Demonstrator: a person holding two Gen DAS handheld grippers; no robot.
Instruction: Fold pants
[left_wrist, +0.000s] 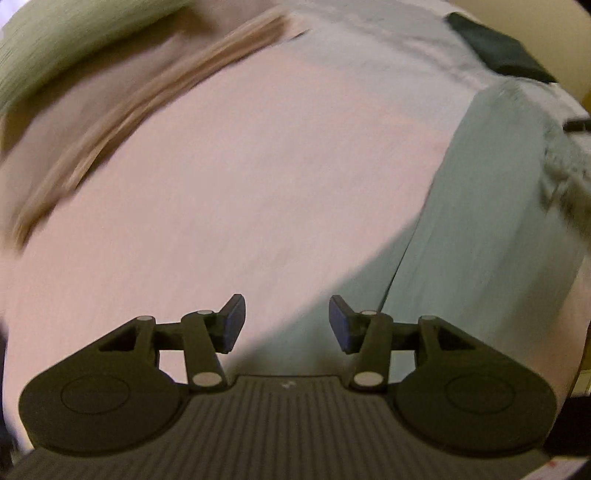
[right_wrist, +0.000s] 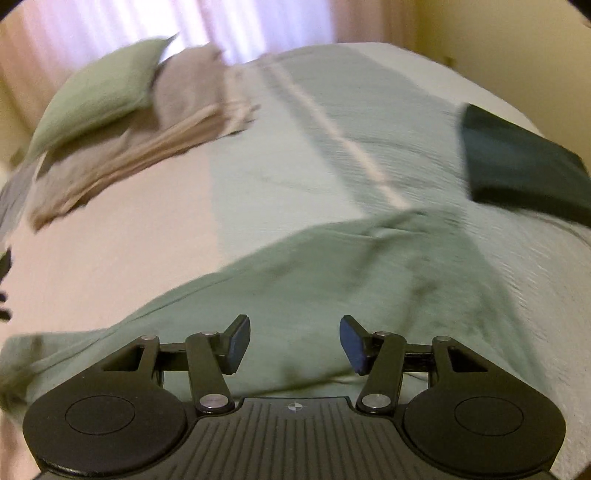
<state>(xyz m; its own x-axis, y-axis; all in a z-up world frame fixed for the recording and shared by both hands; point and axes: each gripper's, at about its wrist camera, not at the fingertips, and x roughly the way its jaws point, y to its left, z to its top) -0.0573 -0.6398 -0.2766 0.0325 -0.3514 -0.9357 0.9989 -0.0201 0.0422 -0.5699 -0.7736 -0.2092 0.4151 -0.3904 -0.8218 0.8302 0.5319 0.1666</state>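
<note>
Both grippers above a bed, nothing held. The left gripper (left_wrist: 287, 320) hovers with jaws spread apart and empty over the pale sheet (left_wrist: 240, 177); the right gripper (right_wrist: 294, 343) hovers likewise, jaws parted and empty, directly over the pants (right_wrist: 332, 280). The pants, sage green, lie spread flat across the near part of the bed, running from the lower left edge of the right-wrist view up toward the right; in the left-wrist view they appear only as a green panel (left_wrist: 480, 221) at right. Both views are motion-blurred, so seams, waistband and hems cannot be told apart.

Risks, as judged from this layout. The pants closely match the green coverlet (right_wrist: 314, 147) beneath, so a pinch made at the wrong spot may take bedding along with the garment, or only one cloth layer, and the fold would come out skewed. The left gripper sits off the garment, over the sheet; if the two grasps are uneven, one side would drag and wrinkle. A dark folded cloth (right_wrist: 524, 166) and a stack of beige linens (right_wrist: 147, 140) under a pillow (right_wrist: 99, 92) lie well apart from the pants and seem unlikely to interfere.
</note>
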